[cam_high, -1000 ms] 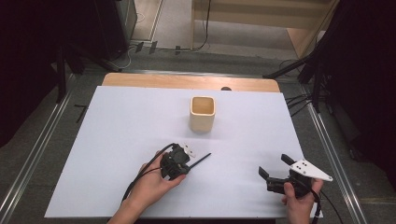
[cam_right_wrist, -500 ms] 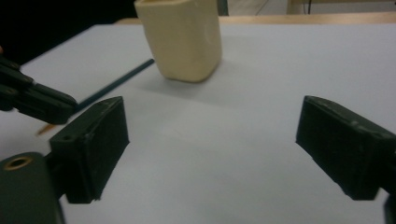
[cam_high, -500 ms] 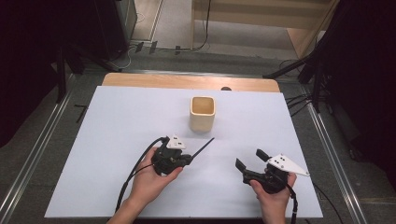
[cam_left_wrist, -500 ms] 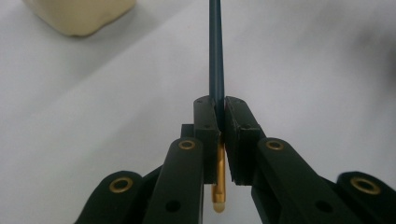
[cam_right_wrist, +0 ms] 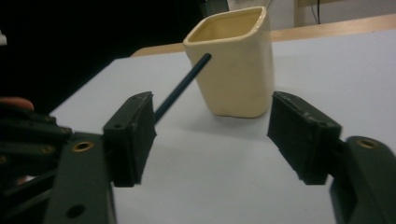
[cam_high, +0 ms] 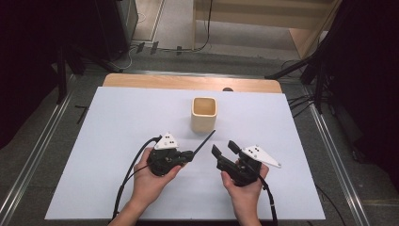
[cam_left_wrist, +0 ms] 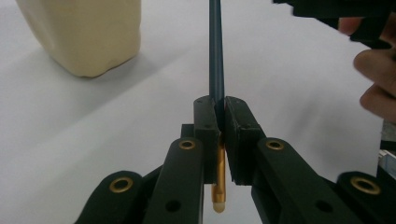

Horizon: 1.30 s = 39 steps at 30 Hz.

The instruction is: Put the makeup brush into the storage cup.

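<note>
The left gripper (cam_high: 184,156) is clamped on a dark pencil (cam_high: 204,142); in the left gripper view its pads (cam_left_wrist: 206,122) press on the shaft close to the gold ferrule and pale eraser end, which sticks out toward the person behind the jaws. From that grip the pencil's long axis runs away and to the right across the table, rising slightly, and its free tip ends just short of the near right corner of the cream cup (cam_high: 204,114), close beside it but apart from it. The cup stands upright on the white table (cam_high: 103,141), farther off than both hands, its square mouth open upward. The right gripper (cam_high: 226,149) sits to the right of the pencil, near it, with its jaws apart and nothing between them; they have just been closing from a wider spread. In the right gripper view the pencil (cam_right_wrist: 181,87) crosses behind the left-hand jaw and the cup (cam_right_wrist: 233,65) stands ahead between the jaws. Judgement: the left hand is the nearer and the loaded one, and the coming move turns on lifting the tip over the cup's rim.
</note>
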Tool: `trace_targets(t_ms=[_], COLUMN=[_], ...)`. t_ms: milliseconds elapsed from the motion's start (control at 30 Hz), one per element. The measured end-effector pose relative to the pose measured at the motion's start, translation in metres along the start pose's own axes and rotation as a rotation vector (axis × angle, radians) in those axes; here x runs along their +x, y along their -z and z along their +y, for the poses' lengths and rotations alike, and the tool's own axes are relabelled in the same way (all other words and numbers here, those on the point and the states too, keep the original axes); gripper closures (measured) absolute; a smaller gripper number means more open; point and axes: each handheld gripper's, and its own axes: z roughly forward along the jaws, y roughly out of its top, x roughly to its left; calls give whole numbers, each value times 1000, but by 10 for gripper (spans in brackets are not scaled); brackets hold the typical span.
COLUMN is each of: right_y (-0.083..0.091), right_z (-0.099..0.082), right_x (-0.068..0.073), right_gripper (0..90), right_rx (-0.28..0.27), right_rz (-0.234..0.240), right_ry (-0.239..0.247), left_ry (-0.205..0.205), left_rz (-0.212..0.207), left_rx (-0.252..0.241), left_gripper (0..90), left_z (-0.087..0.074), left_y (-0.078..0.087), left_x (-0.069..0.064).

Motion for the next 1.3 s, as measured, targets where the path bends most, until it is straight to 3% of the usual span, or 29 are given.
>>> trace_targets(t_ms=[67, 167, 333, 367, 400, 433, 467, 500, 533, 600, 633, 700, 733, 767, 800, 833, 867, 900, 967, 1000, 1033, 1100, 1167, 1200, 1267, 1300], right_y=[-7, -17, -24, -28, -28, -30, -30, -32, -32, -33, -33, -33, -31, -31, -30, -28, -28, -26, -24, -24, -21, -20, -17, -17, -18, -18], right_z=[2, 4, -1, -4, -4, -7, -7, -9, -9, -12, -12, -14, -15, -15, -15, -15, -15, -13, -11, -11, -8, -7, -5, -5, -7, -7], right_x=[8, 15, 15, 14, 14, 11, 11, 9, 9, 7, 7, 6, 6, 6, 7, 11, 11, 14, 15, 15, 15, 15, 13, 13, 11, 11], right_gripper=[392, 403, 431, 460, 460, 495, 495, 540, 540, 662, 662, 793, 844, 844, 845, 846, 846, 846, 846, 846, 846, 846, 846, 846, 846, 846], right_rx=[4, 13, 34, 51, 51, 66, 66, 76, 76, 102, 102, 112, 107, 107, 103, 66, 66, 31, 6, 6, -19, -22, -27, -27, -14, -14], right_rz=[28, 58, 61, 77, 77, 113, 113, 148, 148, 177, 177, 196, 224, 224, 220, 197, 197, 158, 137, 137, 119, 116, 83, 83, 55, 55], right_ry=[-14, -85, -122, -162, -162, -214, -214, -259, -259, -315, -315, -324, -333, -333, -322, -243, -243, -136, -66, -66, 16, 31, 106, 106, 171, 171], left_ry=[6, 18, 13, 10, 7, -1, -1, -10, -10, -19, -19, -14, 6, 6, 11, 8, 8, 3, -16, -16, -9, -8, 3, 8, 16, 16], left_rz=[-4, -16, -18, -20, -24, -25, -25, -25, -25, -26, -26, -42, -75, -75, -77, -85, -85, -91, -84, -84, -87, -86, -87, -89, -88, -88], left_rx=[-14, -38, -61, -62, -67, -67, -67, -62, -62, -64, -64, -64, -65, -65, -77, -85, -85, -87, -95, -95, -105, -112, -125, -130, -150, -150], left_gripper=[853, 853, 853, 853, 853, 853, 853, 853, 853, 853, 853, 852, 848, 842, 842, 744, 706, 683, 633, 591, 562, 554, 514, 514, 515, 516], left_z=[-1, -3, -4, -4, -5, -6, -6, -6, -6, -7, -7, -8, -9, -9, -10, -10, -10, -10, -10, -10, -11, -10, -9, -9, -6, -6], left_y=[1, 1, 1, 1, 0, -2, -2, -4, -4, -7, -7, -9, -12, -12, -12, -11, -11, -11, -9, -9, -6, -4, 1, 3, 9, 9], left_x=[0, 1, 0, -1, -2, -5, -5, -8, -8, -11, -11, -12, -10, -10, -9, -9, -9, -10, -9, -9, -7, -5, -2, -1, 1, 1])
